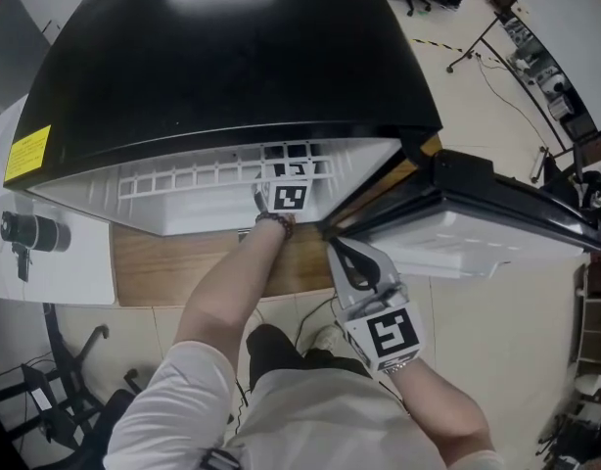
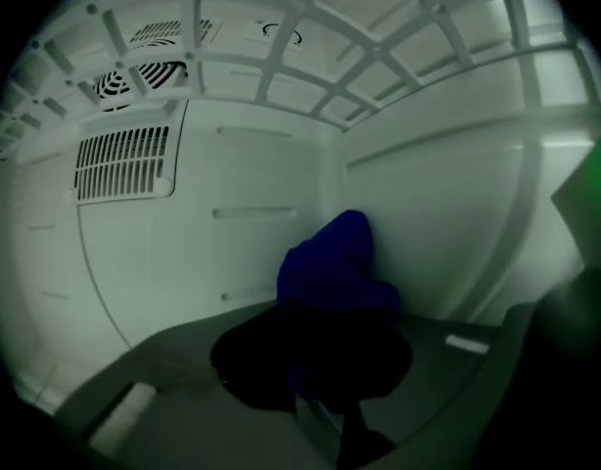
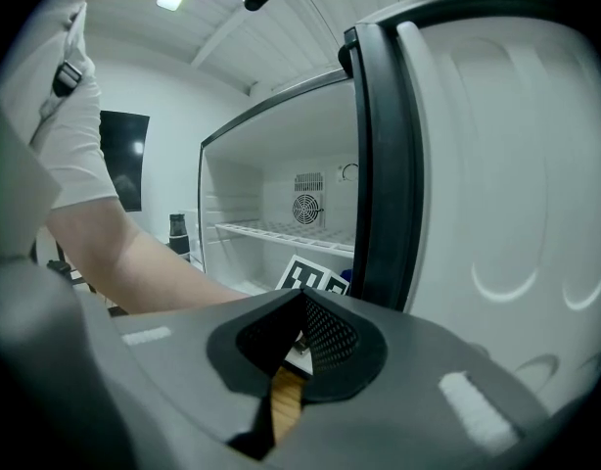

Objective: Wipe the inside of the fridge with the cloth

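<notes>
- The fridge (image 1: 232, 57) fills the head view, but only as a black top, so that view hides the inside where the work is.
- Its door (image 1: 496, 213) stands swung wide to my right, I judge to give my reaching arm room.
- The wire shelf (image 2: 330, 57) runs overhead in the left gripper view (so I am working below it), with vent grilles (image 2: 124, 160) on the back wall.
- The cloth (image 2: 335, 262), dark blue and bunched, sits against the inner corner where the back wall meets the right side wall. Only the left gripper view shows this.
- My left gripper (image 2: 320, 360) pinches the cloth's near end, its jaws closed on fabric. A wad like this should press firmly into the corner.
- My right gripper (image 3: 296, 346) has its jaws pressed together on nothing. It waits outside, just beside the door's edge, and its view shows my left forearm (image 3: 134, 262) going in.
</notes>
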Demonstrator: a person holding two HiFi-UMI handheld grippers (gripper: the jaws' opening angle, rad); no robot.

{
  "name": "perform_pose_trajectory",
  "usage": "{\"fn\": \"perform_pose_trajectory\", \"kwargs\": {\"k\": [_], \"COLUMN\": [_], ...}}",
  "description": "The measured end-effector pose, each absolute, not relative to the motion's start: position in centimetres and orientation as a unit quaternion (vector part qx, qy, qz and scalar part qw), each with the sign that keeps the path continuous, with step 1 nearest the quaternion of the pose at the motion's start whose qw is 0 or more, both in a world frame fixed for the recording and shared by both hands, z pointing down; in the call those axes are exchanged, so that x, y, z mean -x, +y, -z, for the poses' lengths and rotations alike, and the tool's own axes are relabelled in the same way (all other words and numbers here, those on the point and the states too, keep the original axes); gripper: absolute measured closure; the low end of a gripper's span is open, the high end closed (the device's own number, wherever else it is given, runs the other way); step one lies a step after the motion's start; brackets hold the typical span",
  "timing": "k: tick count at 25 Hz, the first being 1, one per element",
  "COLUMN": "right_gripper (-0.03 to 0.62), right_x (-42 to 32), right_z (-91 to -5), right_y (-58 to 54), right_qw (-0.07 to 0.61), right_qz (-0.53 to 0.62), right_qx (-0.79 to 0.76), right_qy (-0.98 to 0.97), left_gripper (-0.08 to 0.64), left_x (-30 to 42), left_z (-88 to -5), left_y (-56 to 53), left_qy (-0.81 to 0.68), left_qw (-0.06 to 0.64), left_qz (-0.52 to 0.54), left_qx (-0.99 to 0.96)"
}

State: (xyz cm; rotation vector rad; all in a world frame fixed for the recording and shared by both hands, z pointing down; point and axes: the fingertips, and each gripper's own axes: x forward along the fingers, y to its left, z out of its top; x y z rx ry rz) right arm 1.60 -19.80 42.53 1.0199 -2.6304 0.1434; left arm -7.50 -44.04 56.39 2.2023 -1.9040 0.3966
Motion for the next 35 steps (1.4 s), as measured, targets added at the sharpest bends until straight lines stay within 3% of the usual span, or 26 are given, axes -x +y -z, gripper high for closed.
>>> {"fn": "perform_pose_trajectory", "kwargs": {"k": [14, 26, 35], "right_gripper": [0.591, 0.591, 0.524], "right_x": [-1.4, -0.8, -1.9], "right_z": [-41.5, -40.2, -40.4], "right_y": [-18.1, -15.6, -15.4], "right_qw": [0.144, 0.153, 0.179], "right_qz": [-0.044, -0.042, -0.031], "right_qx": [-0.350, -0.329, -0.314], "right_qy": [-0.925, -0.931, -0.932], "left_gripper": [0.500, 0.500, 0.499], "left_x": [9.3, 9.5, 6.7], "left_z": [-56.2, -53.1, -49.0], "left_y": [-40.3, -29.9, -22.9], "left_qy": [-0.660, -0.655, -0.585], "left_qw": [0.118, 0.114, 0.069], "left_qz": [-0.114, -0.117, -0.124], "left_qx": [-0.733, -0.738, -0.799]}}
